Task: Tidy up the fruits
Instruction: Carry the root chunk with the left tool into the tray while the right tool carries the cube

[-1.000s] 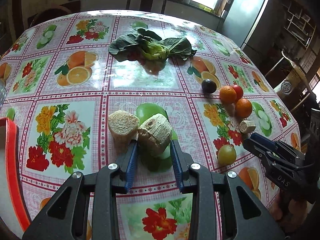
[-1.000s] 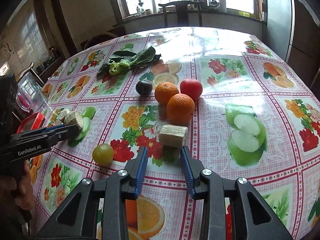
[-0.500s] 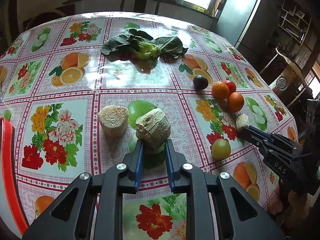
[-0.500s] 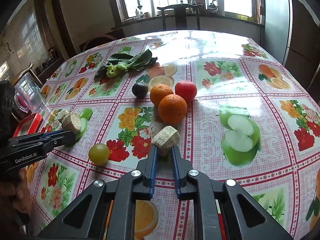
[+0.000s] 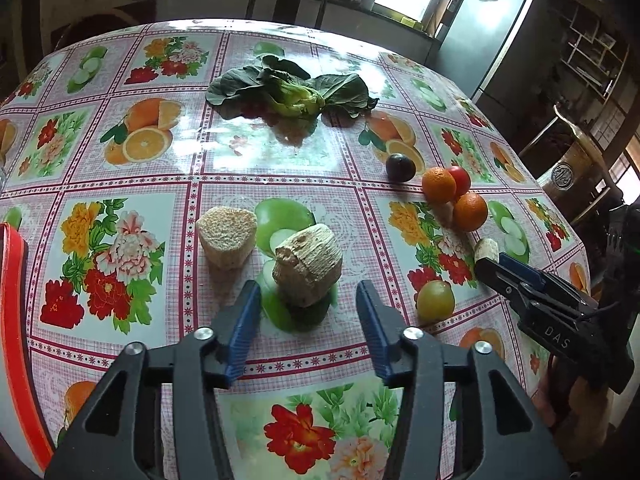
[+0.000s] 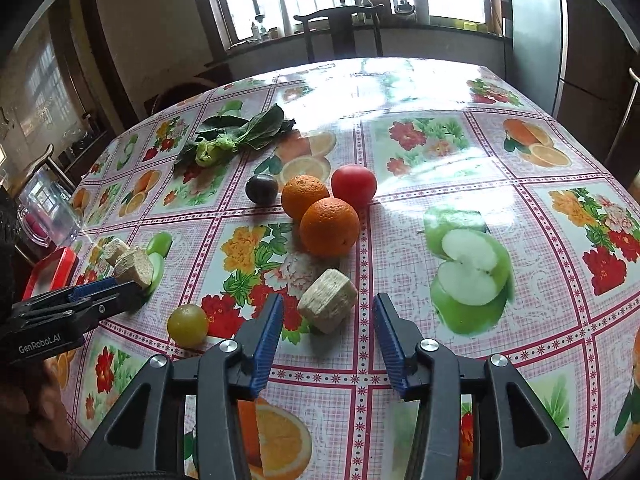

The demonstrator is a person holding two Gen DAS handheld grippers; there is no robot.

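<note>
Change since half a second ago: both hand-held grippers, then pinched on fibrous chunks, now stand wide with each chunk set down between the fingers. Left hand-held gripper (image 5: 308,312): jaws wide, holding nothing; the larger ridged chunk (image 5: 307,270) rests tilted on the surface (image 5: 224,160) just ahead of the blue pads, a second pale chunk (image 5: 227,236) near it on the left. Right hand-held gripper (image 6: 328,336): jaws wide, empty; small cut chunk (image 6: 328,300) lies between the fingers, apart from both pads. Fruit, loose on the surface: two oranges (image 6: 318,212) touching, red tomato (image 6: 354,185) just behind them, dark plum (image 6: 261,189) beside them, yellow-green fruit (image 6: 188,325) alone, near the right gripper's left finger. Leafy greens (image 5: 292,90) lie well apart, at the far side. Red-rimmed tray (image 5: 16,300) sits at the left edge, its contents not visible. Judgement: sorting is barely begun; fruit remains ungrouped. Risks: the round fruit may roll on the glossy cloth if nudged by a finger; the tilted chunk may tip when regrasped off-centre; the two grippers work near each other and could collide.
</note>
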